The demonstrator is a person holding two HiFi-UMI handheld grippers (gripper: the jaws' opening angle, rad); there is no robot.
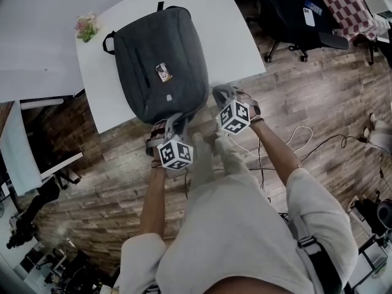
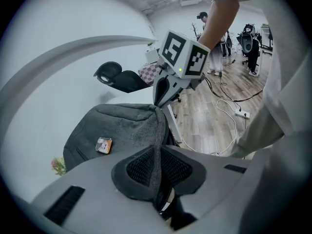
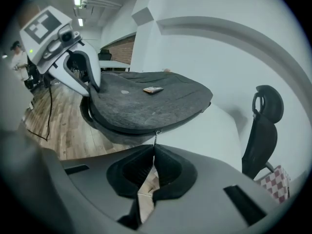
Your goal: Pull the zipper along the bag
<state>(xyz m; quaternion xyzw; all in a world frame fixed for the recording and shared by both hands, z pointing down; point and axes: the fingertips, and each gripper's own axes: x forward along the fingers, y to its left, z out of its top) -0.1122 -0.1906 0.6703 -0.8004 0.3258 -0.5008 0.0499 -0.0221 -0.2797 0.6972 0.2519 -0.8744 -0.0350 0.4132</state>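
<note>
A dark grey backpack [image 1: 162, 66] lies flat on the white table [image 1: 236, 35], its near end over the table's front edge. My left gripper [image 1: 173, 120] is at the bag's near left corner. In the left gripper view the left gripper [image 2: 157, 152] is shut on a raised fold of the backpack's grey fabric [image 2: 153, 126]. My right gripper [image 1: 215, 92] is at the near right side of the bag. In the right gripper view the right gripper [image 3: 155, 150] is shut on the thin metal zipper pull [image 3: 156, 138], which hangs from the bag's dark zipper line.
A small pale bunch of flowers [image 1: 87, 26] sits at the table's far left corner. A black office chair [image 1: 294, 17] stands to the right of the table. Cables [image 1: 294, 133] run over the wooden floor. The bag's top carries a small printed tag [image 1: 163, 72].
</note>
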